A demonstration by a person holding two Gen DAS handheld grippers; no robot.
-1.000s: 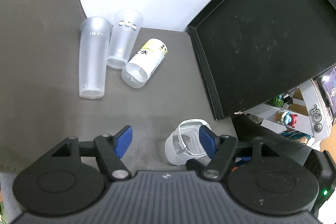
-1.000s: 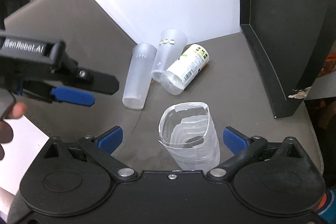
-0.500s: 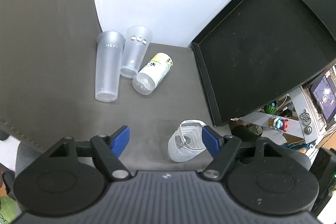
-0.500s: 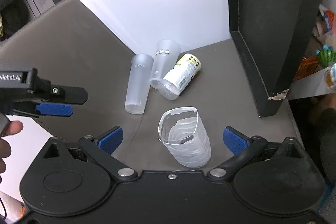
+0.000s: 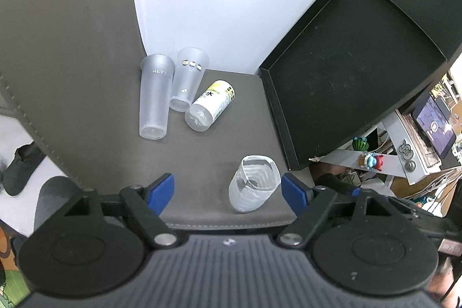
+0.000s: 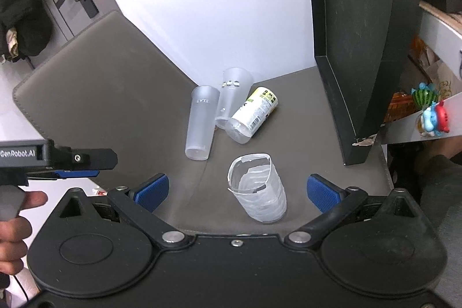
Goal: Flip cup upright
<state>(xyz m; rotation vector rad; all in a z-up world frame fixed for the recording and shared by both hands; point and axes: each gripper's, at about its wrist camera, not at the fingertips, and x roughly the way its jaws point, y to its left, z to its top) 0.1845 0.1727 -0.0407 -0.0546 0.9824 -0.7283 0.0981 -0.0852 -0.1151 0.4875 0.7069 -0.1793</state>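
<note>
A short ribbed clear plastic cup [image 5: 254, 183] stands upright, mouth up, near the front edge of the grey mat; it also shows in the right wrist view [image 6: 257, 189]. My left gripper [image 5: 228, 190] is open and empty, held back above the mat's front edge. My right gripper [image 6: 236, 189] is open and empty, its blue pads wide on both sides of the cup without touching it. The left gripper also shows at the left of the right wrist view [image 6: 78, 168].
Two tall frosted cups [image 5: 154, 100] [image 5: 187, 78] and a yellow-labelled cup [image 5: 210, 106] lie on their sides at the back of the grey mat [image 5: 86, 77]. A black tray [image 5: 346, 77] leans at the right. Shelves with small toys [image 5: 369, 159] stand beyond the mat's right edge.
Both grippers have pulled back and up from the short cup, which stays upright on the mat. The scene looks smaller and farther away now.
</note>
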